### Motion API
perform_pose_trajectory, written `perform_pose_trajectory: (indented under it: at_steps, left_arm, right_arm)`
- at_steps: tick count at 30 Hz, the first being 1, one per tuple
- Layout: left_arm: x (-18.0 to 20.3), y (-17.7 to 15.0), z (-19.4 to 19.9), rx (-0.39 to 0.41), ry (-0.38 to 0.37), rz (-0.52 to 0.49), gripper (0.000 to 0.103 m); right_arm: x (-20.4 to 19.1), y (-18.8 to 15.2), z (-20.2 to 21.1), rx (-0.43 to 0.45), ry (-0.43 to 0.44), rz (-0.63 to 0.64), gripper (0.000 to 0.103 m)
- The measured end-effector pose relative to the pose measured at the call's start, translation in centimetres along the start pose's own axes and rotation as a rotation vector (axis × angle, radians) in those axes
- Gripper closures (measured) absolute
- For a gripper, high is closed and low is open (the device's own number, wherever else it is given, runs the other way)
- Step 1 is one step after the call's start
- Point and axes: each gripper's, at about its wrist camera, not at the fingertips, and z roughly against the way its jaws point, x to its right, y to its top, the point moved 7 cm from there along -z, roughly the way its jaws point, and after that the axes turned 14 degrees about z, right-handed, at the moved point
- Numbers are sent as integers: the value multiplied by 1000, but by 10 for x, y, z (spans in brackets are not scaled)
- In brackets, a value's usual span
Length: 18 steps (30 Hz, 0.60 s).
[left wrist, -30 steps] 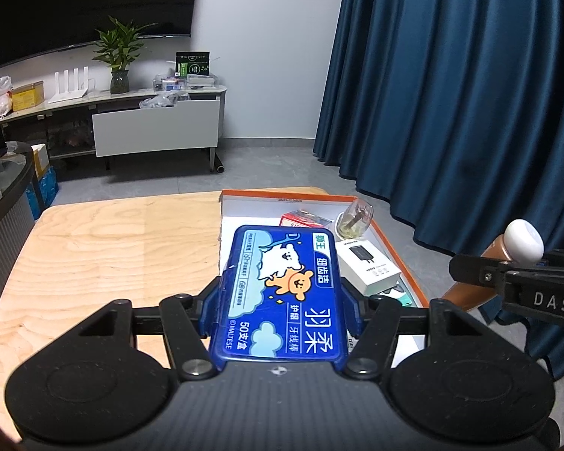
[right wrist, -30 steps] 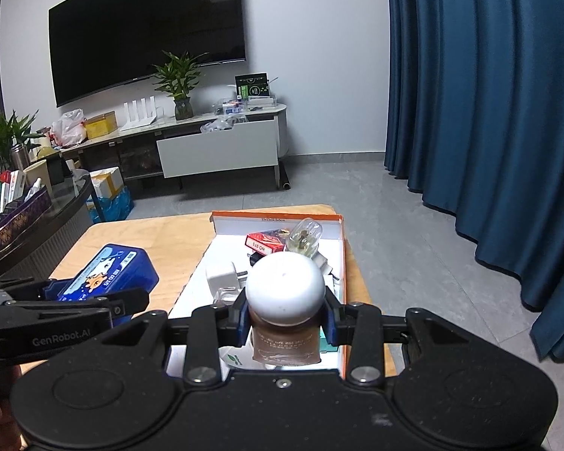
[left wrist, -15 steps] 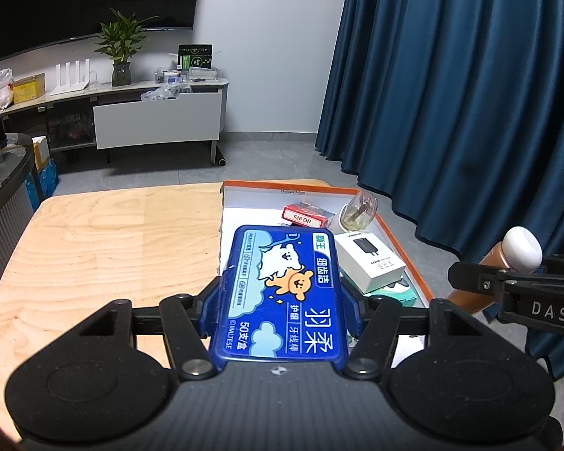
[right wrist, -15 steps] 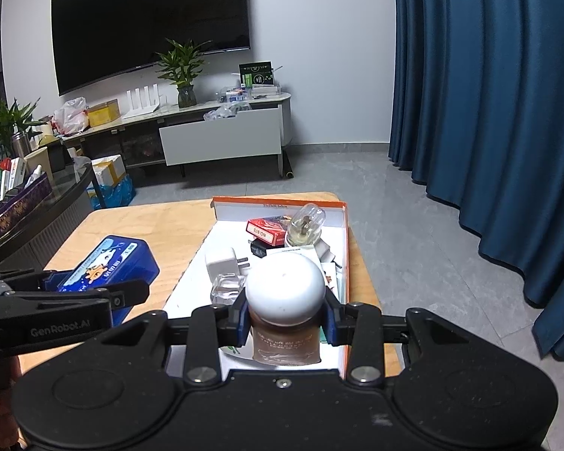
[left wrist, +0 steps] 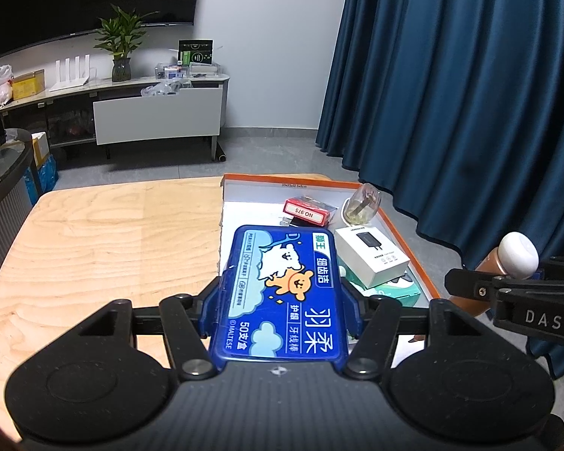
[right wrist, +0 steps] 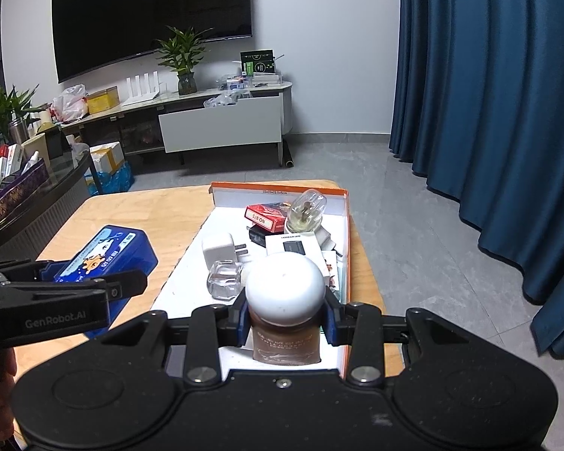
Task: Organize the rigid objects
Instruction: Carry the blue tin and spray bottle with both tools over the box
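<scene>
The left claw (left wrist: 280, 300) grips a blue box (left wrist: 282, 285) above the near end of the orange tray (left wrist: 410, 233); the right claw (right wrist: 285, 323) grips a brown bottle (right wrist: 285, 342) there too, the tray lying on the wooden surface (left wrist: 105, 240)

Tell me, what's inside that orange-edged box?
The orange-edged box holds a red card pack, glass bulb, white plug, clear cube. The held bottle hides more.
</scene>
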Motion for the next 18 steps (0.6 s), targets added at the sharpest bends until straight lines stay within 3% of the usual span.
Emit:
perform_pose_trajectory:
  at_steps: [18]
  left_arm:
    - [-6,0,-17,-35,10,10,40]
  right_arm:
    - [-2,-1,-36,-86,23,5,57]
